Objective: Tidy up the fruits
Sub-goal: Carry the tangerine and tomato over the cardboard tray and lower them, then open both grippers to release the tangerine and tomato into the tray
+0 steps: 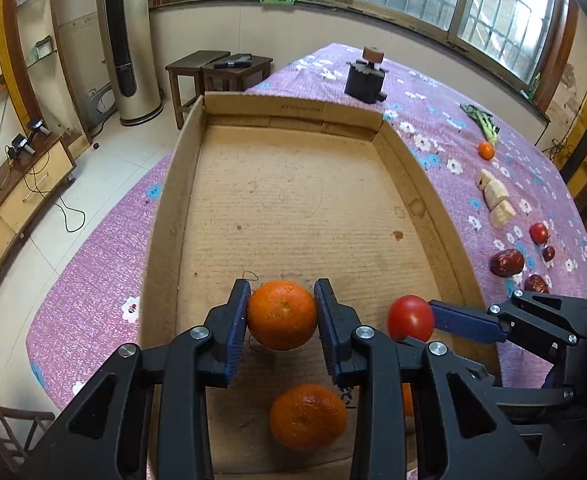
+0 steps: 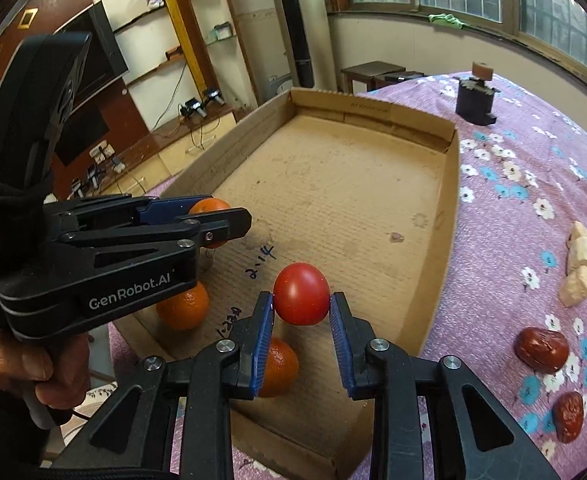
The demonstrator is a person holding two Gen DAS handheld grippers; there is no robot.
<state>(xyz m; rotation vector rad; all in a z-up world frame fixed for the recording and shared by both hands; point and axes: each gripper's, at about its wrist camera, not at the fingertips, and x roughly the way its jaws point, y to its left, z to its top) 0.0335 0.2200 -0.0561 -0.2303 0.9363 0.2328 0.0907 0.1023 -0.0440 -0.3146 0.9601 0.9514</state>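
Observation:
My left gripper (image 1: 282, 314) is shut on an orange (image 1: 282, 315) and holds it above the floor of the cardboard box (image 1: 285, 200). Another orange (image 1: 307, 416) lies in the box below it. My right gripper (image 2: 301, 308) is shut on a red tomato (image 2: 301, 299) over the box's near right part; the tomato also shows in the left wrist view (image 1: 410, 318). In the right wrist view the left gripper (image 2: 229, 220) holds its orange (image 2: 209, 206) at the left, and two oranges (image 2: 183, 306) (image 2: 279, 366) lie in the box (image 2: 373, 184).
On the purple flowered cloth (image 1: 93, 288) right of the box lie a small orange (image 1: 486, 150), banana pieces (image 1: 495, 198), red dates (image 1: 507, 262), small tomatoes (image 1: 538, 233) and a green vegetable (image 1: 481, 120). A dark block (image 1: 365, 80) stands at the far end.

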